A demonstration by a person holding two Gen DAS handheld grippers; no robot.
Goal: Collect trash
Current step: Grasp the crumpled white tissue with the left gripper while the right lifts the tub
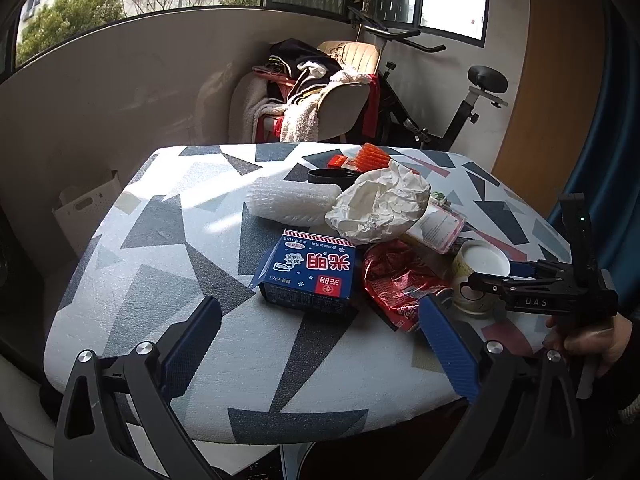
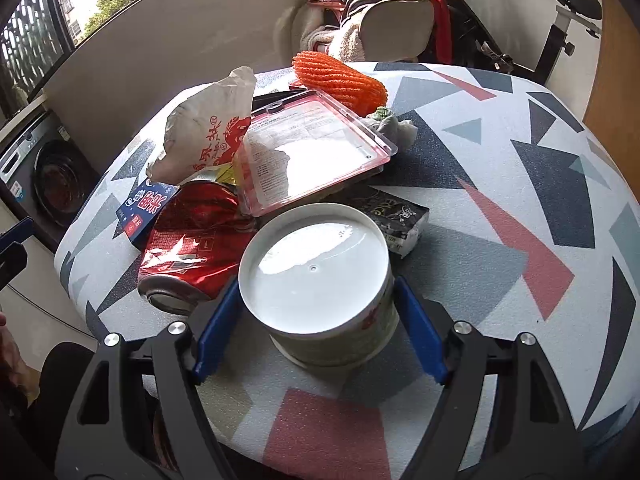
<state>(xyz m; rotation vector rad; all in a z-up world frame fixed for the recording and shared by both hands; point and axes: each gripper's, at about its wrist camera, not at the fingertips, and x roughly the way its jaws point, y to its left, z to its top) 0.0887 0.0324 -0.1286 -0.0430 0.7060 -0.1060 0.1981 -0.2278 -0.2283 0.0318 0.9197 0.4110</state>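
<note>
Right tongs point(image 2: 316, 320) straddle a white-lidded tub point(image 2: 316, 276) standing upright at the near edge of the trash pile on the table point(image 2: 500, 200), left pad at the lid's rim, right pad just clear, no grip yet. Left tongs point(image 1: 320, 344) gape wide and empty, short of the blue carton point(image 1: 310, 272) and crushed red can point(image 1: 394, 284); the tub's contents are hidden
</note>
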